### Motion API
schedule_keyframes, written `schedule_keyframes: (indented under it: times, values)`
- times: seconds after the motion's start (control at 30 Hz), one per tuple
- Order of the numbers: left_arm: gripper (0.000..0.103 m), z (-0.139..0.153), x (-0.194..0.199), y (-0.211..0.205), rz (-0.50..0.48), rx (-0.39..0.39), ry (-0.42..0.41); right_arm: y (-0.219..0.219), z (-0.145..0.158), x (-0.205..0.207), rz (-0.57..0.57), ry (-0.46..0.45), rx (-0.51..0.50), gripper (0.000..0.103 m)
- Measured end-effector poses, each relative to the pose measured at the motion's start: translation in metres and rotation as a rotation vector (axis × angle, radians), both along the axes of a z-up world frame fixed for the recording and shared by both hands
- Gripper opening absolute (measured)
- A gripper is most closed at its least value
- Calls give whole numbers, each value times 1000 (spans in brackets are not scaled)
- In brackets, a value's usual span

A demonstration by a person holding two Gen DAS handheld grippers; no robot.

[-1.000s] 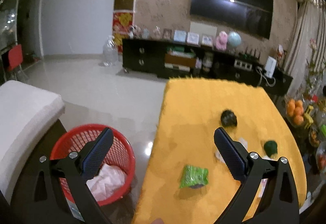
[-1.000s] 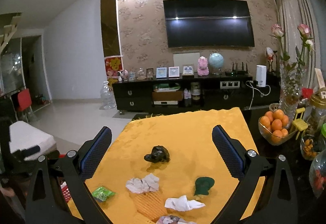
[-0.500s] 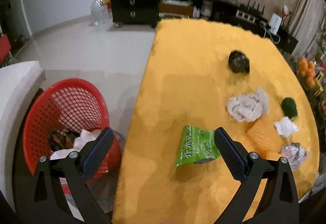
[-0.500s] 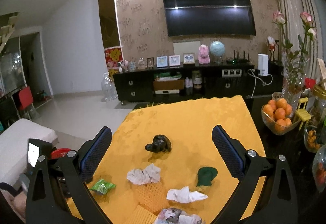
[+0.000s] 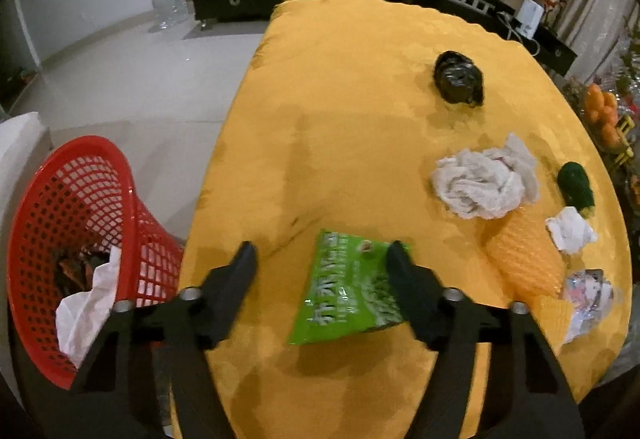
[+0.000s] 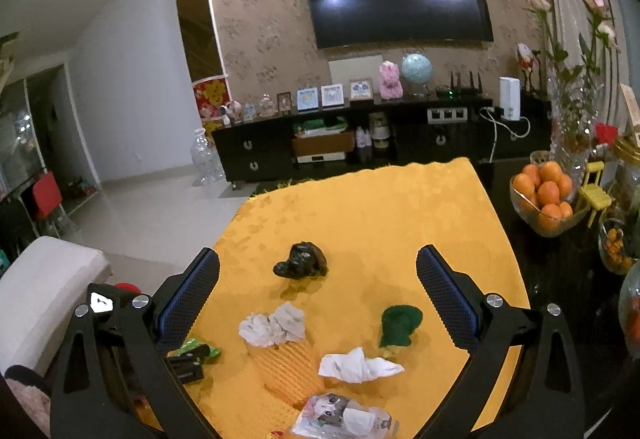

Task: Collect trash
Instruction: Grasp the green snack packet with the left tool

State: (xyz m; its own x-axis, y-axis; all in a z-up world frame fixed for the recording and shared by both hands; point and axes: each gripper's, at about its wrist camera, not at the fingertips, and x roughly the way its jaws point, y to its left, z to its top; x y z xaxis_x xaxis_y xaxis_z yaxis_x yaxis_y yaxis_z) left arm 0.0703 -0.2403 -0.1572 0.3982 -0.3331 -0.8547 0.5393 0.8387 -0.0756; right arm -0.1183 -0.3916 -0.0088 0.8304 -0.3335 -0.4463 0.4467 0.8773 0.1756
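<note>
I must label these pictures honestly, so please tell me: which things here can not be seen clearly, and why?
- Green snack packet: left wrist view, its right edge is behind a finger of the left gripper; contact cannot be told.
- Red basket: its bottom is hidden under white paper.
- Printed wrapper: right wrist view, cut off by the lower edge.
- Right gripper: open, holding nothing.

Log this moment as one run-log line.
left gripper: open, straddling green snack packet | right gripper: open, above table | red basket: holds trash
</note>
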Motion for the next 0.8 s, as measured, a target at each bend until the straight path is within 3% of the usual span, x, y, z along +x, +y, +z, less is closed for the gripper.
schedule_keyframes:
  times: [0.13, 0.2, 0.43, 0.63, 0.8]
  values:
    - [37, 2, -6, -3, -26, -13, 8, -4, -5, 1, -9, 18, 5, 96]
    - [33, 3, -9, -5, -35, -18, 11, -5, -8, 4, -9, 34, 9, 96]
    - [26, 9, -11, 0, -37, -33, 8, -7, -28, 20, 37, 119, 40, 96]
    - [22, 35, -9, 16, -1, -90, -24, 5, -61, 48, 127, 227, 78, 96]
    - [22, 64, -12, 29, 16, -129, -95, 17, -90, 76, 196, 324, 99, 96]
